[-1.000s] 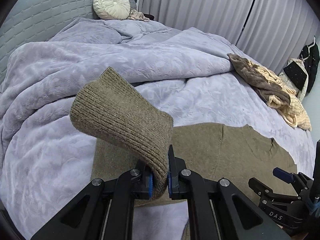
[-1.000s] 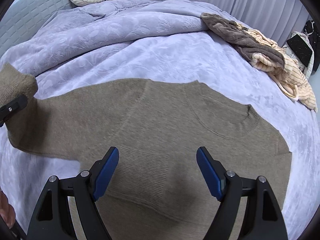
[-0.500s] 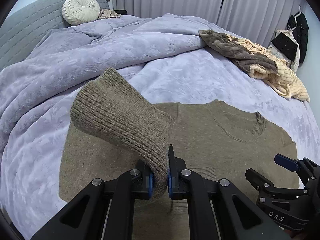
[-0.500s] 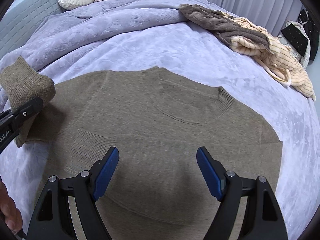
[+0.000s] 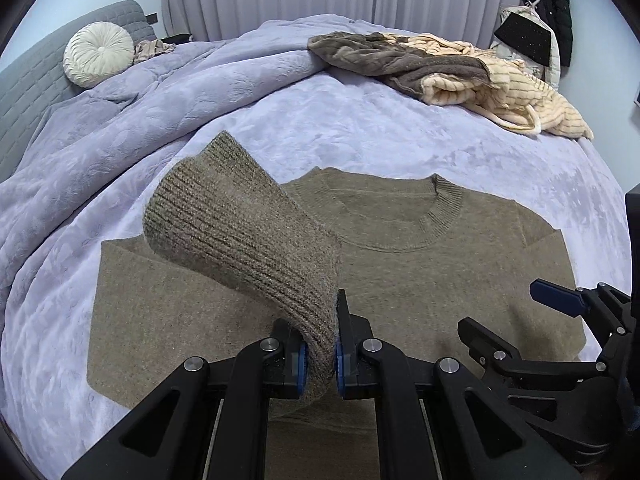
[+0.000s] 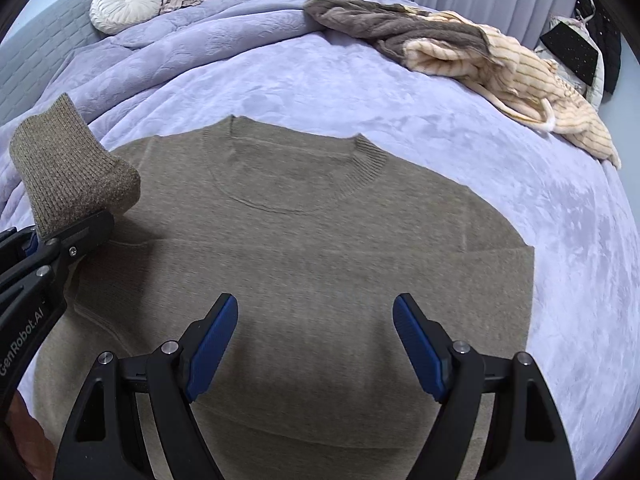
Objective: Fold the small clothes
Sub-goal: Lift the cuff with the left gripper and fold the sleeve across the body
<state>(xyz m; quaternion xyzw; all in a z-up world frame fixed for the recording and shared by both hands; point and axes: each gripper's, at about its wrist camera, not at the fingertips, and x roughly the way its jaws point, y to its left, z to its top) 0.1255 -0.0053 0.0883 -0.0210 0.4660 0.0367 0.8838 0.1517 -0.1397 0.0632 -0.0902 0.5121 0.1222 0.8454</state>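
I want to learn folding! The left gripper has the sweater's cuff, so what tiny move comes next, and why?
Probably carry the sleeve cuff a little farther across the sweater and lay it down. The left gripper holds it raised above the flat chest; the right gripper hovers open.

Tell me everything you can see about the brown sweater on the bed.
The brown sweater is a fine knit with a ribbed crew collar, lying flat on the lavender bedspread, collar toward the far side. Its right sleeve is folded across the body. The ribbed cuff of the other sleeve is lifted off the fabric, pinched in the shut jaws of the left gripper. The right gripper hovers open above the body.
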